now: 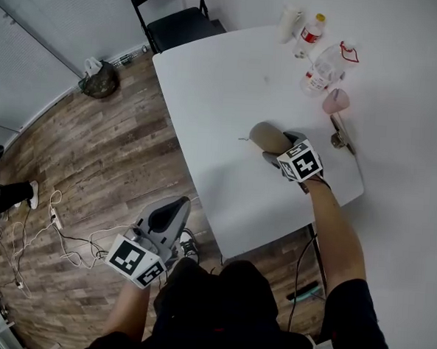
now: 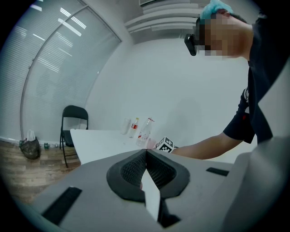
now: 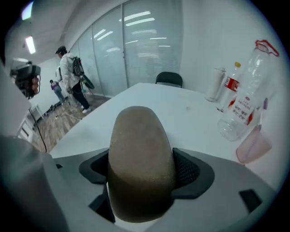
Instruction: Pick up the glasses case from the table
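Matt, faintly grainy tan glasses case [image 3: 140,154] — perhaps suede; smooth white table [image 1: 223,96]

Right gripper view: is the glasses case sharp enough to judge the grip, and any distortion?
Right gripper view: the glasses case is slightly soft but clamped between the jaws; fisheye bends the clear bottle at the edge. Head view: even light.

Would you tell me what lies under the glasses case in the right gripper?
Only bare white table shows around and below the glasses case, clamped in the right gripper. The case covers the patch directly beneath, so contact cannot be judged.
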Action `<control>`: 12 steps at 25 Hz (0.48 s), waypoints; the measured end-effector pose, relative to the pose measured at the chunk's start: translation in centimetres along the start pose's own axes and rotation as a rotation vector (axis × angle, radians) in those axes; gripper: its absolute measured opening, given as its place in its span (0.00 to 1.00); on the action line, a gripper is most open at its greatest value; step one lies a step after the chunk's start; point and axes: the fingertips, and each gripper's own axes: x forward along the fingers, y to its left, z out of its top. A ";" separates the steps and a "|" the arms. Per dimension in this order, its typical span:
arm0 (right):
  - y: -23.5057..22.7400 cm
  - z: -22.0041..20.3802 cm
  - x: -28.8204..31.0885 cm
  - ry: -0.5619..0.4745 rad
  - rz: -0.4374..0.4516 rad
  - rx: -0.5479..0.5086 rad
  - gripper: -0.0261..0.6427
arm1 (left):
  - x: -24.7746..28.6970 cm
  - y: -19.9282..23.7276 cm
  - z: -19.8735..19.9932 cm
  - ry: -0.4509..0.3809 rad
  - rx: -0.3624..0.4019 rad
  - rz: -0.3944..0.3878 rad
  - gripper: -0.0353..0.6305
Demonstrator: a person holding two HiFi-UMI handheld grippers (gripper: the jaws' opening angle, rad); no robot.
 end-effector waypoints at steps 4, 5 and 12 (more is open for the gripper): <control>0.6 2.6 -3.5 -0.206 0.045 0.272 0.65 | -0.3 -0.5 0.7 -0.011 0.013 -0.010 0.08; 0.9 3.4 -4.6 -0.261 0.059 0.329 0.65 | -0.4 -0.6 1.0 -0.015 0.016 -0.016 0.08; 4.6 9.2 -13.6 -0.553 0.098 0.414 0.65 | -1.5 -2.4 2.9 -0.039 0.070 -0.048 0.08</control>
